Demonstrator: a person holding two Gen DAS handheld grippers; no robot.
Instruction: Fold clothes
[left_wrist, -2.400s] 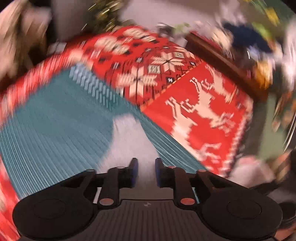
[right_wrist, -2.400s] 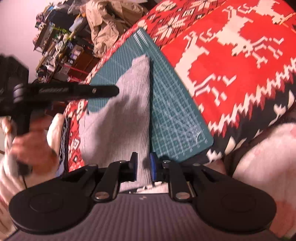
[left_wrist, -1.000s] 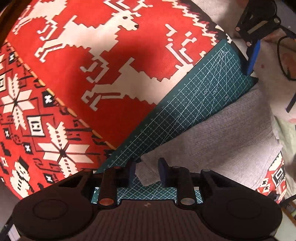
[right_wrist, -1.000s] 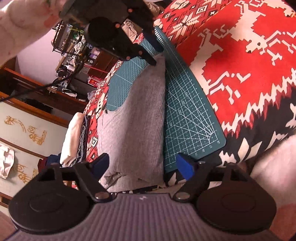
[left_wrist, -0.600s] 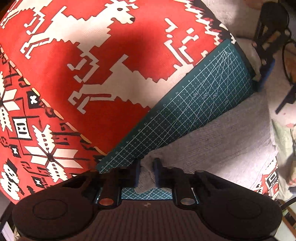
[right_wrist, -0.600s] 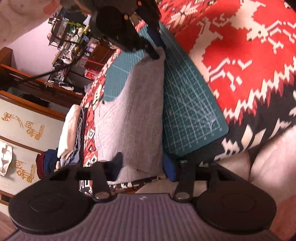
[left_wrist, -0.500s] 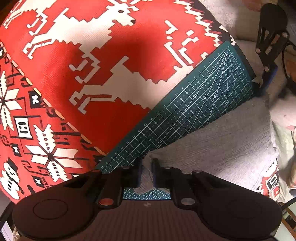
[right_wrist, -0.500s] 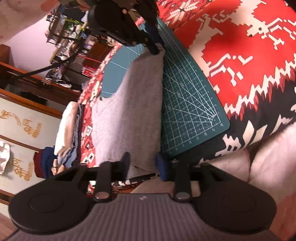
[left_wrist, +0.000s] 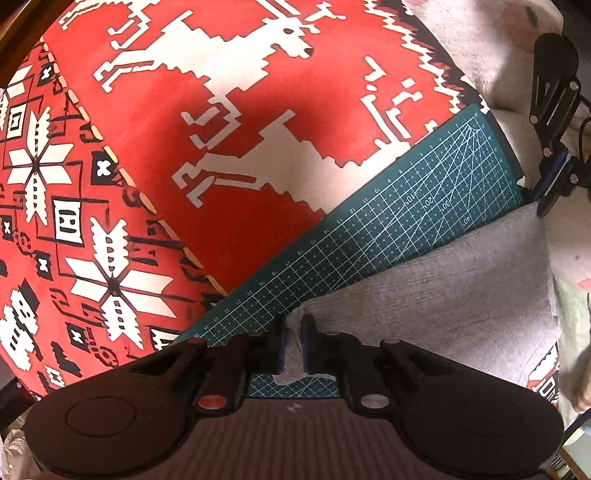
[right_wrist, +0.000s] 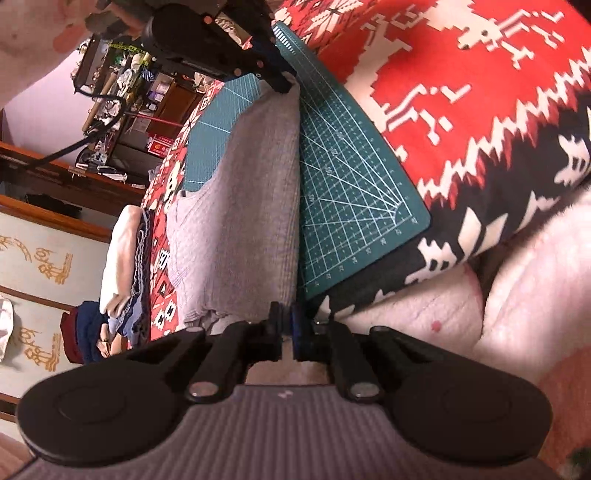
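Garment: grey ribbed garment (left_wrist: 436, 291) lies folded lengthwise on the green cutting mat (left_wrist: 388, 229), one long edge running along the mat's middle, the other side spilling off the mat onto the red cloth
Left gripper: left gripper (left_wrist: 293, 341) has its jaws nearly together, pinching the garment's far corner; grey cloth shows in the narrow gap between the blue pads
Right gripper: right gripper (right_wrist: 287, 334) has its jaws almost closed on the garment's near corner, at the mat's near edge; the pinched bit itself is hidden behind the fingers
Hidden: the mat under the garment is covered; the garment's near end bunches into folds beside the right gripper and its shape there is hard to make out; the left gripper's body, seen from the right wrist view, hides the garment's far corner
Writing: the mat carries a pale grid, ruler numbers along its edge (10 up past 20) and angle marks 10°, 20°, 30°, 40° on fanned lines near its corner; no brand is legible
Around the mat: red cloth with white deer and snowflake pattern (left_wrist: 221, 122) lies under the mat and stretches well beyond it; a stack of folded clothes (right_wrist: 122, 266) sits past the garment's off-mat side; a pale fleecy sleeve (right_wrist: 461, 310) is just beside the mat's near corner; cluttered shelves (right_wrist: 122, 85) stand beyond the mat's far end, too blurred to read
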